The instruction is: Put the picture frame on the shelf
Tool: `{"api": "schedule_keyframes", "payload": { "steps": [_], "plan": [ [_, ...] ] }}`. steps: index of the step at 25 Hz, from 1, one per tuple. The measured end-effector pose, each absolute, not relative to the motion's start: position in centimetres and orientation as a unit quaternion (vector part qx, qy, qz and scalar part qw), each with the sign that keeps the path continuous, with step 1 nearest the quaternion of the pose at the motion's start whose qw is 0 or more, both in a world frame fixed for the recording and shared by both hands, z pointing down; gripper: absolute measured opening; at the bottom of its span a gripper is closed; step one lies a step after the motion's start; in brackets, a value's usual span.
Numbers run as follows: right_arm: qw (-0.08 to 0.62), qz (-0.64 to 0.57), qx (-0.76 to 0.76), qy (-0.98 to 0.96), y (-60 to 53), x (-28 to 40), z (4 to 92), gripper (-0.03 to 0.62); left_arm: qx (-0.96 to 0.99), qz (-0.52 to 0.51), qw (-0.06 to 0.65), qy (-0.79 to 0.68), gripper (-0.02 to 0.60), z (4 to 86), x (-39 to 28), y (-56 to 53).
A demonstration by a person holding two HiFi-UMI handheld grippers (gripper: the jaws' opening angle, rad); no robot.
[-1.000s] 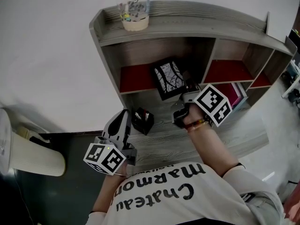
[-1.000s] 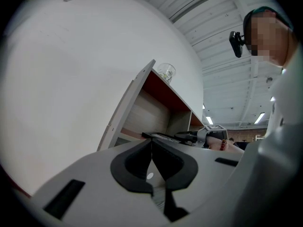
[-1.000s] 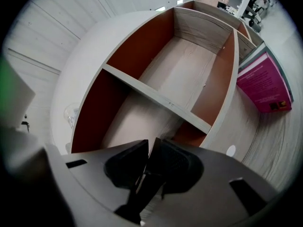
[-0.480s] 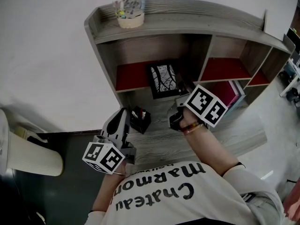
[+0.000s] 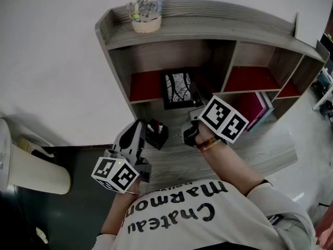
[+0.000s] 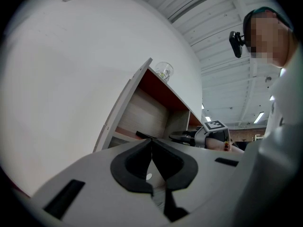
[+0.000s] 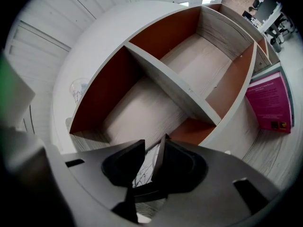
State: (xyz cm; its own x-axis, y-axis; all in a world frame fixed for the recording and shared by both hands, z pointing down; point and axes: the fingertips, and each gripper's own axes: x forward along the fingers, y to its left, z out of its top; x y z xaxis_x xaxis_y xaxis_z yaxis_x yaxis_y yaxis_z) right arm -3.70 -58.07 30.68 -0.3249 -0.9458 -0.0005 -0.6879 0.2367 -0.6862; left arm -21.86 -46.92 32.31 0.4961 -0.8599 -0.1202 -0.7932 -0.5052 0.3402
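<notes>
**Hovering just short of the frame, right claw released**

My right claw point(image 7: 152, 145) is spread, with nothing between its pads. The branch print of the picture frame point(image 5: 178, 89) shows through the gap, but the head view shows the claw clear of it, a little nearer the front edge of the worktop point(image 5: 171, 158). My left claw point(image 6: 151, 143) is clenched on nothing, tips pressed together, hanging off the front-left corner and playing no part.

The frame stands in the left bay of the shelf point(image 5: 208, 14), close to the divider, at the far edge of the worktop. I cannot tell whether it leans on the back panel or stands on its own prop. By my reading the placing is as good as done.

What worries me:
- The frame is in line with my open jaws. If I swing sideways and not straight toward the front edge, a pad could clip its rim and tip it over.
- If it only leans, its foot may slide on the smooth wood and it would drop face down toward the front edge.
- The black pen holder point(image 5: 156, 133) sits near my claw, toward the left edge. A careless sweep that way would knock it over.
- The glass point(image 5: 144, 12) on the top plank stands at the far-left corner. A jolt to the shelf could shake it
</notes>
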Motion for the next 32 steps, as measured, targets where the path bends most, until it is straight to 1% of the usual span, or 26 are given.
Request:
{"api": "schedule_keyframes", "payload": {
  "steps": [20,32],
  "plan": [
    [0.213,-0.296,-0.523,0.77,-59.1,-5.0,30.1,0.121,0.848,-0.135,0.111,-0.501,0.017,32.1,-22.4,-46.6],
    [0.187,-0.262,-0.535,0.781,-59.2,-4.9,30.3,0.121,0.84,-0.138,0.109,-0.514,0.017,31.8,-22.9,-44.9]
  ]
}}
